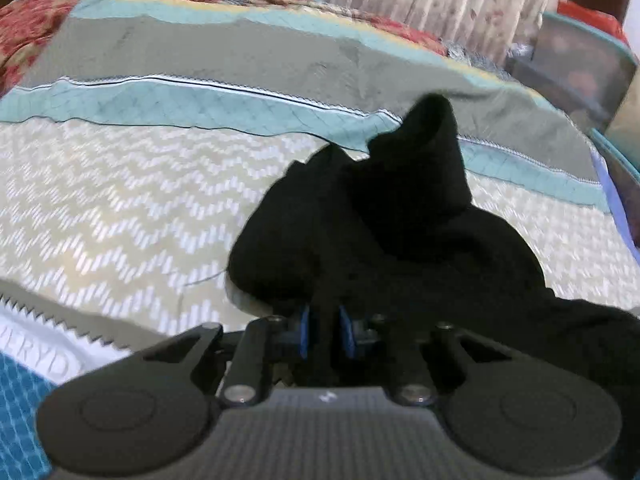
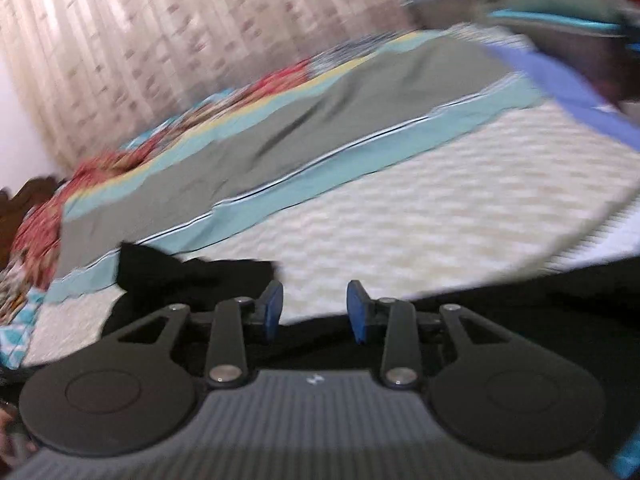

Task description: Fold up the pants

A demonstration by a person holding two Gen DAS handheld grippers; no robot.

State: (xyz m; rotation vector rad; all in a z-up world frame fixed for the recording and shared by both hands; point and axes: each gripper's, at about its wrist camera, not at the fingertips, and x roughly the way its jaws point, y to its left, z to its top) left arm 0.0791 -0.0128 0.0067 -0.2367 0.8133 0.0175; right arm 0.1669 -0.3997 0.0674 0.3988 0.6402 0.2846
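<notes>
Black pants [image 1: 384, 216] lie bunched on the patterned bedspread [image 1: 120, 200], one fold rising to a peak in the left wrist view. My left gripper [image 1: 326, 332] is shut on a fold of this black cloth, which passes between its blue pads [image 1: 305, 330]. In the right wrist view, more of the black pants [image 2: 192, 276] lies to the left and below my right gripper [image 2: 314, 308]. Its blue pads [image 2: 272, 308] stand apart with nothing pinched between them; black cloth lies under them. This view is blurred and tilted.
The bedspread carries a cream zigzag area, a teal band [image 1: 200, 108] and a grey-green band [image 2: 320, 120]. A red floral blanket [image 1: 28, 28] lies at the far side. Floral curtains [image 2: 180, 40] hang behind the bed. Boxes or bins [image 1: 576, 68] stand beyond the bed's right edge.
</notes>
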